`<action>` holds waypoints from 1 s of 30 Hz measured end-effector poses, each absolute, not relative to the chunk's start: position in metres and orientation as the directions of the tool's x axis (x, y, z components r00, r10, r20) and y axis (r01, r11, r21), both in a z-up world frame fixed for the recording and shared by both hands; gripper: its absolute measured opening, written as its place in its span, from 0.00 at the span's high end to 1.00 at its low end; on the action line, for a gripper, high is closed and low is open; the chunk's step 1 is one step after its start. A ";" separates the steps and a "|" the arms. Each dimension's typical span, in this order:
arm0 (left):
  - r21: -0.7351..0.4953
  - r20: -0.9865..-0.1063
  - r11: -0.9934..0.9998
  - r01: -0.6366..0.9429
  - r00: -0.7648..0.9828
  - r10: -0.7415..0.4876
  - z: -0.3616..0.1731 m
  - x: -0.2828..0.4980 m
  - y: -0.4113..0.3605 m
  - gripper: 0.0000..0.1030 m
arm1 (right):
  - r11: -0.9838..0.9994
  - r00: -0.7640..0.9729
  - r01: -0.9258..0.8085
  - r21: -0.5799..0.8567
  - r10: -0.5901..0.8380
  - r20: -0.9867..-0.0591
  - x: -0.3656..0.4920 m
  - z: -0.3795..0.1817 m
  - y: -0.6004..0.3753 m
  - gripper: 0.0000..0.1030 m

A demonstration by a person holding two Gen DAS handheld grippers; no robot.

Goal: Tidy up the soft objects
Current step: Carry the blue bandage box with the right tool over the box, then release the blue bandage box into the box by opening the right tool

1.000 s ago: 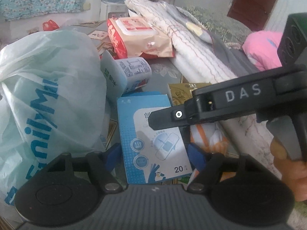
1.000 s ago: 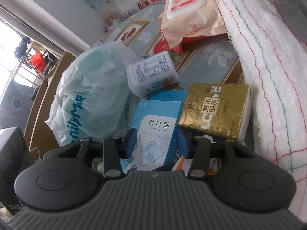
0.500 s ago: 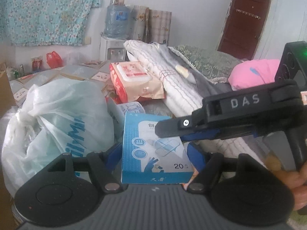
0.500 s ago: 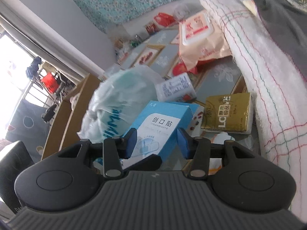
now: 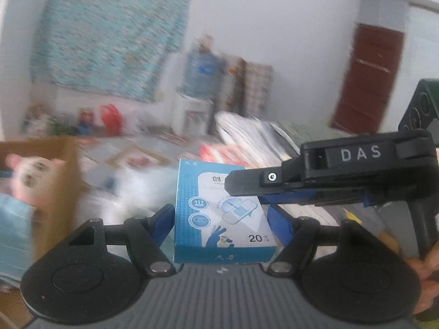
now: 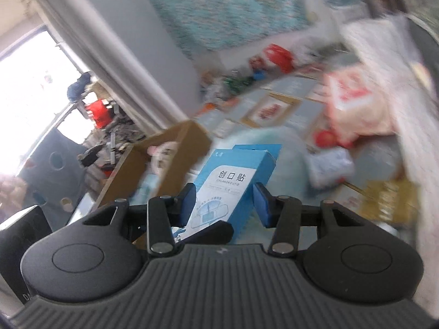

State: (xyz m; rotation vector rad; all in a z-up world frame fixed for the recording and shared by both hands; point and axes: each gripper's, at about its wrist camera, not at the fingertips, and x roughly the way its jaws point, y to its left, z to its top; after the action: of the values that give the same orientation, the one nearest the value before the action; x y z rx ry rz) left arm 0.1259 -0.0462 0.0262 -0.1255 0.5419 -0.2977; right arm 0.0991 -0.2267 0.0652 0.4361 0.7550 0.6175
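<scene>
A blue-and-white carton of adhesive bandages (image 5: 223,213) rides clear of the cluttered table, gripped by two hand-held tools at once. The left gripper (image 5: 221,219) pinches the carton across its broad printed face, blue pads flat on the side walls, while the right gripper (image 6: 224,201), reaching in from three o'clock in the left wrist view, clamps the narrower dimension; its black upper finger lies over the lid. The double hold, taken on two different axes, probably serves to keep the light, smooth cardboard from twisting or slipping as it is carried. At nine o'clock in the left wrist view sits an open brown cardboard box (image 5: 59,170), its stiff corrugated wall framing a pale plush toy (image 5: 33,176) and folded light-blue fabric, which suggests it is the collecting bin and the carton's likely destination. At one o'clock in the right wrist view lie a crinkly pink pack of wet wipes (image 6: 356,104) and, lower right, a glossy gold tissue pack (image 6: 389,200), both heavily blurred.
</scene>
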 end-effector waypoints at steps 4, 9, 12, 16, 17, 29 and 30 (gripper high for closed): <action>-0.162 -0.478 0.975 0.153 0.852 -0.214 0.047 0.121 -0.002 0.27 | 0.694 0.513 -0.446 0.565 0.715 -0.474 0.113 0.080 -0.171 0.55; -0.157 -0.514 0.987 0.031 0.851 -0.108 0.056 0.123 0.057 0.27 | 0.621 0.413 -0.513 0.592 0.784 -0.464 0.136 0.081 -0.098 0.55; -0.157 -0.547 0.987 -0.043 0.836 -0.051 0.050 0.128 0.088 0.27 | 0.597 0.352 -0.513 0.617 0.802 -0.484 0.151 0.071 -0.059 0.55; -0.191 -0.616 0.976 -0.101 0.787 -0.039 0.032 0.144 0.119 0.27 | 0.616 0.303 -0.497 0.611 0.783 -0.543 0.165 0.053 -0.019 0.55; -0.205 -0.634 0.972 -0.113 0.772 -0.044 0.027 0.149 0.125 0.27 | 0.620 0.292 -0.493 0.610 0.778 -0.556 0.168 0.048 -0.012 0.55; -0.311 -0.764 0.937 -0.160 0.629 -0.147 -0.027 0.176 0.155 0.27 | 0.642 0.294 -0.485 0.594 0.759 -0.581 0.184 0.035 -0.001 0.46; -0.311 -0.768 0.935 -0.168 0.624 -0.143 -0.029 0.177 0.155 0.25 | 0.639 0.295 -0.486 0.596 0.762 -0.576 0.185 0.035 -0.003 0.46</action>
State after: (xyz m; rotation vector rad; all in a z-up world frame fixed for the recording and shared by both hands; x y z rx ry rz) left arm 0.1769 0.1553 -0.0287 -0.3740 0.9023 0.0150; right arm 0.1853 -0.0032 0.0350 0.3353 0.9534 0.8513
